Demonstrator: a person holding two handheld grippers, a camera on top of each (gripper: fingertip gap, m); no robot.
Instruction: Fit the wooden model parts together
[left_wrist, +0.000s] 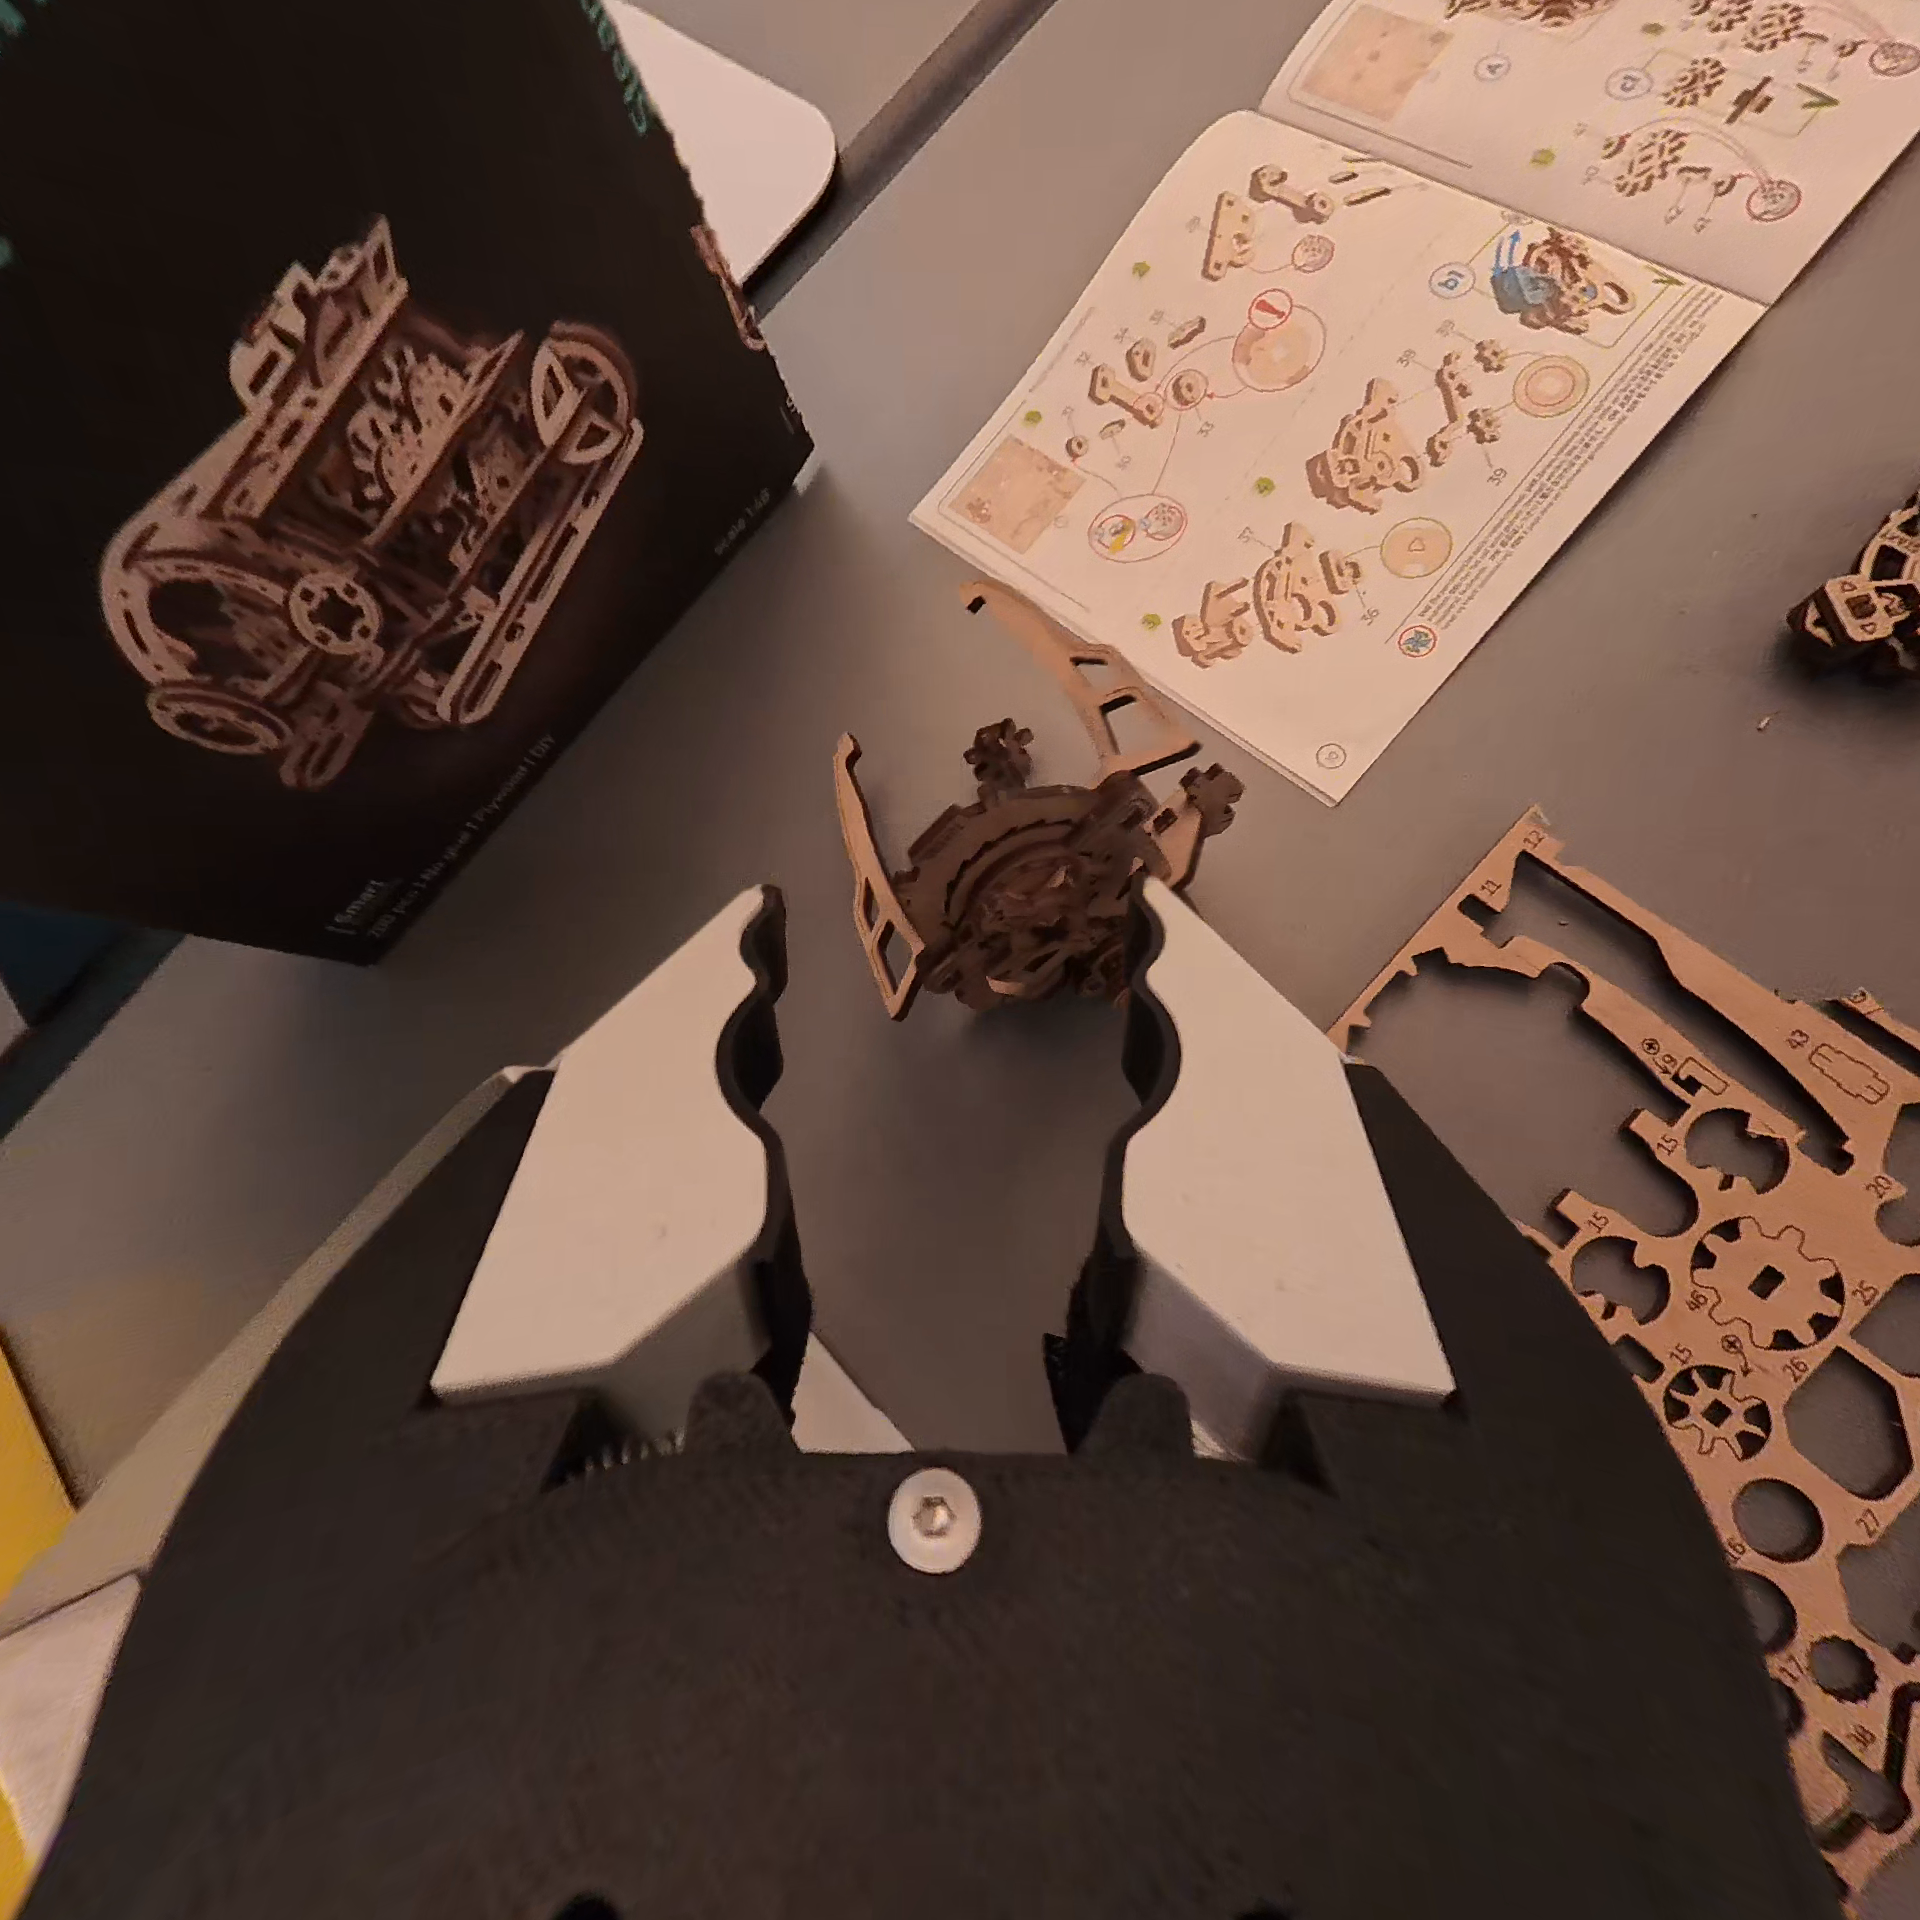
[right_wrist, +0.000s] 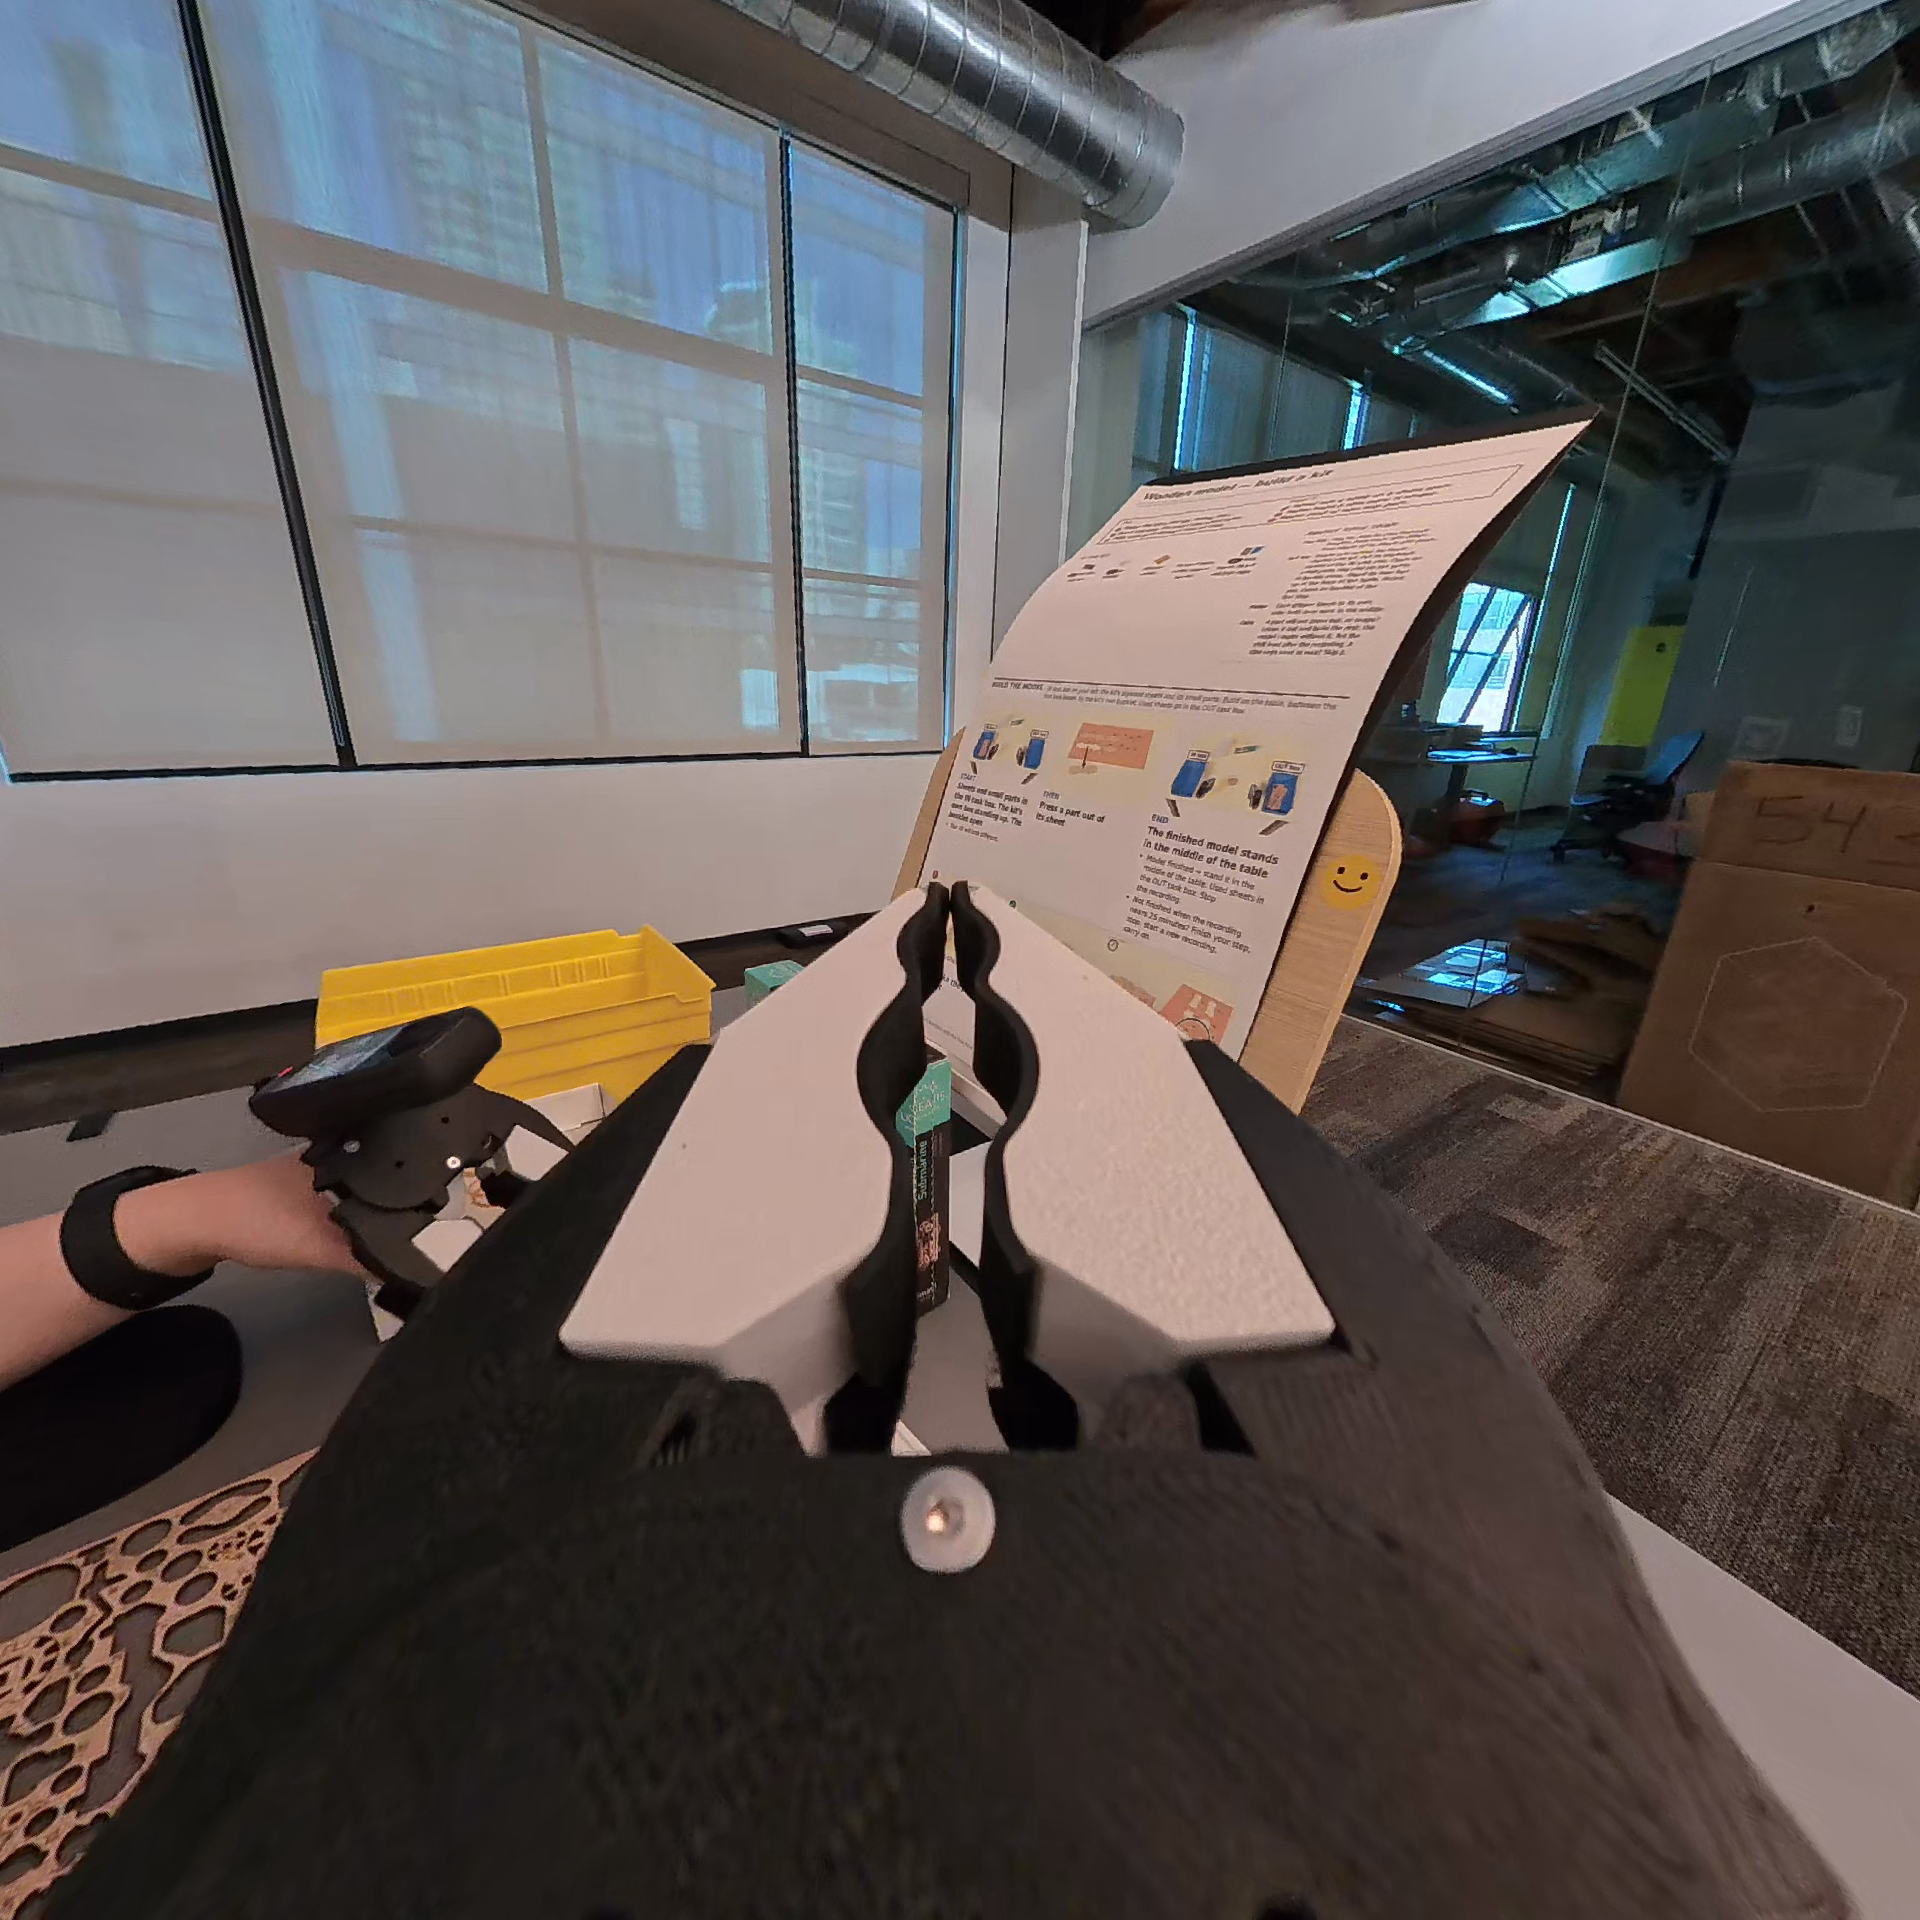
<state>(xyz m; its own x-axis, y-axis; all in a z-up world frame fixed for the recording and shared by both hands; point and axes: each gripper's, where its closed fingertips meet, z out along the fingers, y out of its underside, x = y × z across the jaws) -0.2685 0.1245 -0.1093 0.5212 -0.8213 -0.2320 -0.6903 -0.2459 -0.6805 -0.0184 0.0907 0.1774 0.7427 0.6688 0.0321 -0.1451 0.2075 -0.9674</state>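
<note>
In the left wrist view a part-built wooden gear assembly (left_wrist: 1003, 920) stands on the grey table (left_wrist: 904, 1164). My left gripper (left_wrist: 958, 902) is open around its near side, and the right fingertip (left_wrist: 1169, 935) touches or overlaps it. A loose curved wooden piece (left_wrist: 1081, 681) lies just beyond. A wooden parts sheet (left_wrist: 1662, 1226) with several cut-outs lies at the right. My right gripper (right_wrist: 948, 902) is shut and empty, raised above the table and pointing into the room. The left gripper (right_wrist: 400, 1127) shows far off there, held by a hand.
A black kit box (left_wrist: 312, 468) stands at the left and an open instruction booklet (left_wrist: 1351, 416) lies beyond. Another dark wooden assembly (left_wrist: 1865, 613) sits at the right edge. A yellow bin (right_wrist: 520, 997) and a task sheet on a wooden stand (right_wrist: 1195, 727) are at the back. Tip to tip, the grippers are about 40 cm apart. To reach the loose curved wooden piece (left_wrist: 1081, 681) in a straight line is about 4 cm for my left fingers, about 35 cm for my right.
</note>
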